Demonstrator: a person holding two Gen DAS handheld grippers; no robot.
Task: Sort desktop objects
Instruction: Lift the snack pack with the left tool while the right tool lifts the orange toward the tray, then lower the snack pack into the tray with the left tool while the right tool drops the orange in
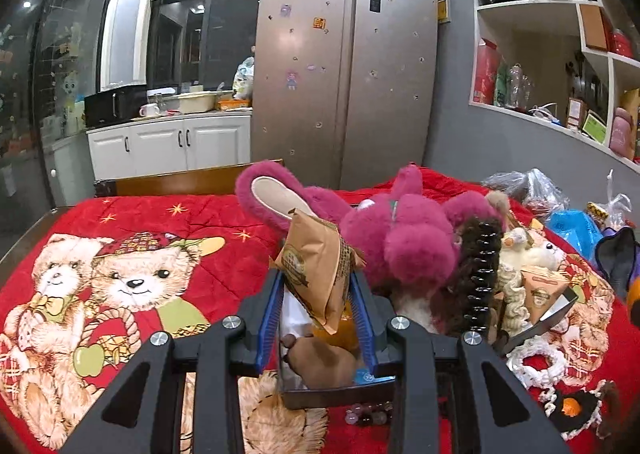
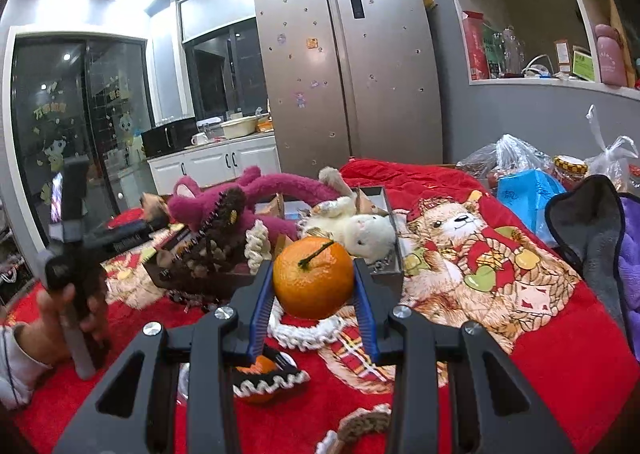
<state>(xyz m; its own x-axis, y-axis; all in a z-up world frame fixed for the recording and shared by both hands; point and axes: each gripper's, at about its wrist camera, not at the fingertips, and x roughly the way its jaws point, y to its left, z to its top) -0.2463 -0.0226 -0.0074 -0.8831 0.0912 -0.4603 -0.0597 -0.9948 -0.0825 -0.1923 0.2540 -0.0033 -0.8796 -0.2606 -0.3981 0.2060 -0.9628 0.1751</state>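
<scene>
In the left wrist view my left gripper [image 1: 317, 282] is shut on a brown paper snack packet [image 1: 320, 250], which stands up between the blue pads. It hangs over a dark box [image 1: 340, 398] that holds a brown plush piece. In the right wrist view my right gripper [image 2: 313, 266] is shut on an orange mandarin [image 2: 312, 282] with a green stem, held above the red blanket. At the left of that view a hand [image 2: 52, 318] holds the blurred left gripper. A second mandarin [image 2: 258, 372] lies in a black crochet piece under my right gripper.
A red bear-print blanket [image 2: 560, 334] covers the table. A pink plush bear [image 1: 400, 238], a black comb [image 1: 482, 278] and a white plush [image 2: 360, 230] in a grey tray [image 2: 386, 270] crowd the middle. Plastic bags [image 2: 516, 157], a blue bag [image 2: 528, 189] and a grey towel [image 2: 596, 230] lie right.
</scene>
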